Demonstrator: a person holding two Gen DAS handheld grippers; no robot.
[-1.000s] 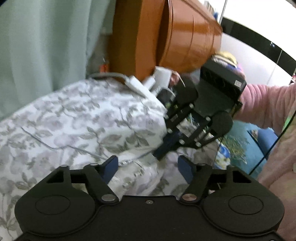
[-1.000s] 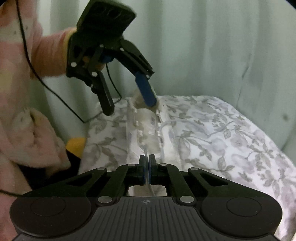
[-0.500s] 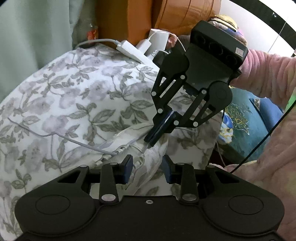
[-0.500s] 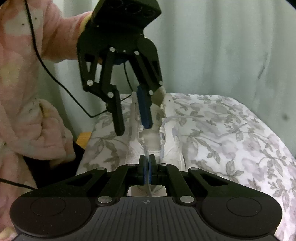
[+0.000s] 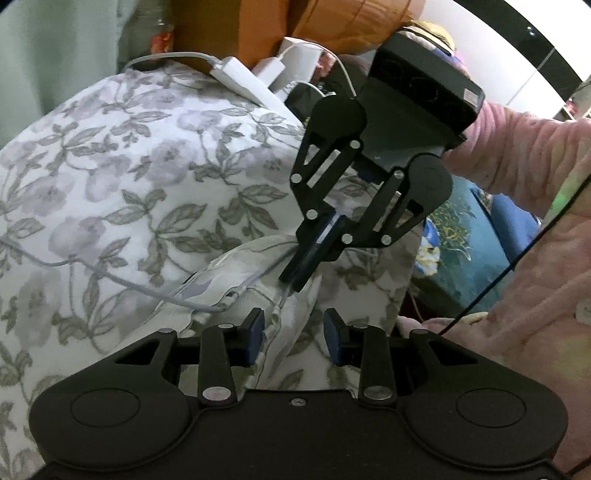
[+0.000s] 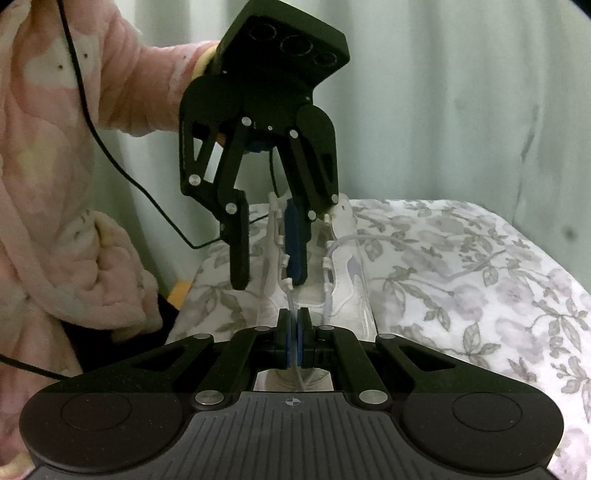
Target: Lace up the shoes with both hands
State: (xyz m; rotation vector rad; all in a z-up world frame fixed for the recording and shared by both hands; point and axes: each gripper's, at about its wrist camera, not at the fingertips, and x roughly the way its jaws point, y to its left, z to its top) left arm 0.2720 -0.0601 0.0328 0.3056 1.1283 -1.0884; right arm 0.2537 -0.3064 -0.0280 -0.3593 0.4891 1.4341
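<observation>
The lacing looked barely begun to me. The white shoe lay on the bed, toe toward the right claw, its flaps standing apart and most of the eyelets I could make out empty; only the pale lace ran from the lowest holes. The right claw was pinched tight on that lace, holding it taut just in front of the toe. The left claw hung above the shoe's left flap with its jaws partly apart; they had just been narrowing, and one finger sat down inside the throat of the shoe, the other outside it, but whether the pads pressed on anything I could not tell. So I judged nearly every crossing still to come, and the bow after that. The other end of the lace trailed loose by the right flap. The bed wore a grey floral cover, rumpled, with a white charger and cable near an orange-brown cabinet. Pale green curtains hung behind, and a pink fleecy sleeve guided the left claw.
</observation>
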